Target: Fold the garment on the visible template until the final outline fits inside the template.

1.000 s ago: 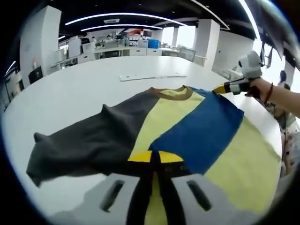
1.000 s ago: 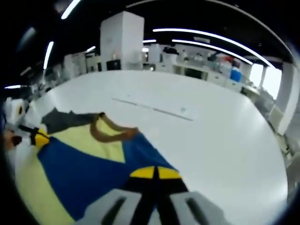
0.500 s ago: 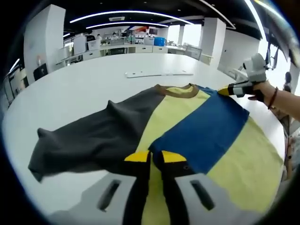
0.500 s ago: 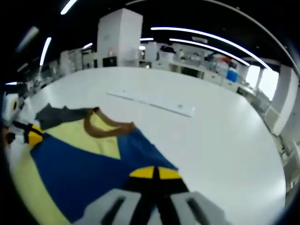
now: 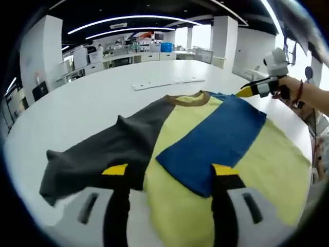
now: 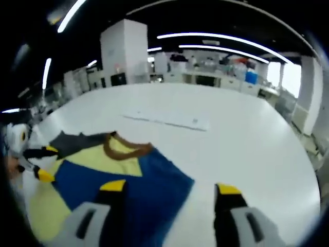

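My left claw [image 5: 172, 172] stands wide, its two yellow-tipped jaws spread to either side of the shirt's [image 5: 180, 154] near edge, gripping nothing. The shirt lies flat on the white table [image 5: 92, 98] just ahead of these jaws: a grey sleeve [image 5: 97, 157] runs out past my left jaw, the yellow body sits between the jaws, and a blue panel [image 5: 216, 139] is folded across the yellow, running from near my right jaw up toward the brown collar [image 5: 187, 98] at the far end. I judge the blue part lies that way because one side has been folded inward to narrow the outline.

My right claw [image 6: 169, 188] is also wide and holds nothing; it points at the blue corner, which lies just ahead of and between its jaws, nearer the left one, with bare table ahead of the right jaw. In the left gripper view that same claw [image 5: 249, 91] hovers at the far right corner of the blue panel, by the shoulder, and I cannot tell whether it touches the cloth.

A pale strip [image 6: 167, 121] lies on the table well beyond the collar; I cannot tell whether it belongs to the template, and I see no clear template outline around the shirt.

The grey sleeve is spread out to the side, so I judge the fold is only partly done; that side needs bringing in next, and a loose grip could drag the blue fold askew.
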